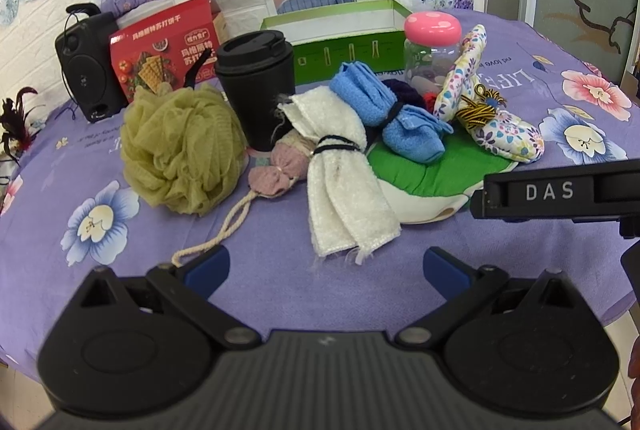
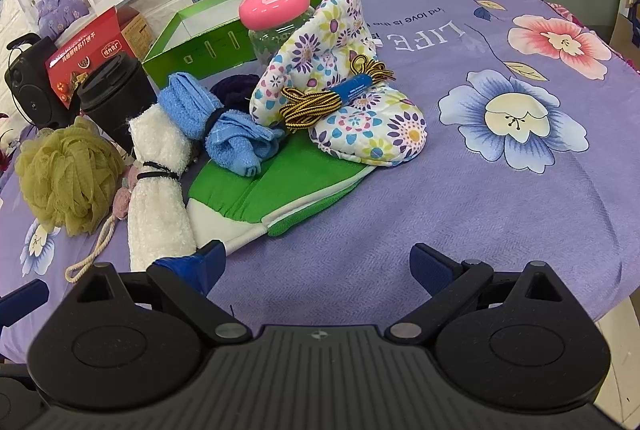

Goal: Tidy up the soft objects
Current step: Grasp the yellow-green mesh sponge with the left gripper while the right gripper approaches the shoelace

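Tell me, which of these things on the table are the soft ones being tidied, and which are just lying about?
For the job: white towel, blue towel, olive bath pouf, floral oven mitt, green cloth, pink bow, probably the open green box.

Just lying about: black cup, pink-lidded jar, red cracker box, speaker.

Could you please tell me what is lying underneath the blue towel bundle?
The blue towel bundle rests partly on a green and white mitt, leaning against the white towel roll. A dark blue item sits behind it; the mitt's covered part cannot be seen.
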### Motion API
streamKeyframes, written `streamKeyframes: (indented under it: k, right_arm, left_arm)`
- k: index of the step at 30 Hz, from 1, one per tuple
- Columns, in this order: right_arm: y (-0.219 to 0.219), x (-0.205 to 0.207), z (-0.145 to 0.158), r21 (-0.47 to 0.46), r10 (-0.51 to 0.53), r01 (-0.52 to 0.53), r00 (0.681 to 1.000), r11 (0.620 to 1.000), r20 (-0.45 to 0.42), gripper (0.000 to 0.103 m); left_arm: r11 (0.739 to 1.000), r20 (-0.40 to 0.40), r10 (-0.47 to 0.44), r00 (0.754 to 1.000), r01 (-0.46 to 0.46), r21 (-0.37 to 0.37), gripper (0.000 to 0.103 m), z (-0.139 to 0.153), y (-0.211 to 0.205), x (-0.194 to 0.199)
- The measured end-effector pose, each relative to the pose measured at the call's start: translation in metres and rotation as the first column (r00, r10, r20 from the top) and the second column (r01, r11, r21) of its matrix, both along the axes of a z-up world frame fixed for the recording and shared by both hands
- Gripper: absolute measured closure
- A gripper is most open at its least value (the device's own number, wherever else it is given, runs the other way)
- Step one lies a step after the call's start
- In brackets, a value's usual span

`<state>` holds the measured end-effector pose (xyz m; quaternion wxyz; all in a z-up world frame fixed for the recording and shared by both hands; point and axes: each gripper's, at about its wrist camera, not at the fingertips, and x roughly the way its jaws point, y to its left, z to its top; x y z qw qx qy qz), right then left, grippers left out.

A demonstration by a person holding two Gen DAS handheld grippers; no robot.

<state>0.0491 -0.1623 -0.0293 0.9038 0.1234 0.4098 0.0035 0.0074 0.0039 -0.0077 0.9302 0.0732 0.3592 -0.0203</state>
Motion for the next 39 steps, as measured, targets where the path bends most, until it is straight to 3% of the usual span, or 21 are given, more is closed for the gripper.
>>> streamKeyframes:
  k: [7,15,22,29,33,39]
  right_arm:
    - [-0.025,0.002,0.004,0.084,-0.046,0.044,0.999,0.996,0.028,0.017]
    - [-0.061,0.028,0.009,0.072,-0.129,0.128,0.991,0.989,0.017,0.017]
    - [-0.076,0.052,-0.009,0.037,-0.120,0.121,0.992,0.992,-0.040,0.017]
    - [-0.072,0.054,-0.012,-0.016,-0.060,0.059,0.997,0.998,-0.047,0.017]
    - [-0.067,0.057,-0.012,-0.049,-0.032,0.030,0.999,0.998,-0.044,0.017]
    - [-0.074,0.072,-0.013,-0.072,-0.028,0.026,0.999,0.997,-0.039,0.017]
  left_arm:
    - [0.999,-0.022,0.034,0.999,-0.034,0.000,0.000,-0.001,0.033,0.006]
    - [0.975,0.021,0.219,0.976,-0.218,-0.040,0.000,0.027,0.117,0.055]
    - [0.981,-0.004,0.193,0.981,-0.193,0.026,0.000,0.015,0.133,0.116]
    - [0.990,-0.056,0.120,0.991,-0.123,-0.062,0.000,-0.006,0.127,0.149]
    - [0.988,-0.079,0.134,0.988,-0.140,-0.070,0.000,-0.017,0.123,0.162]
    - [0.975,-0.144,0.130,0.981,-0.153,-0.162,0.000,-0.022,0.138,0.165]
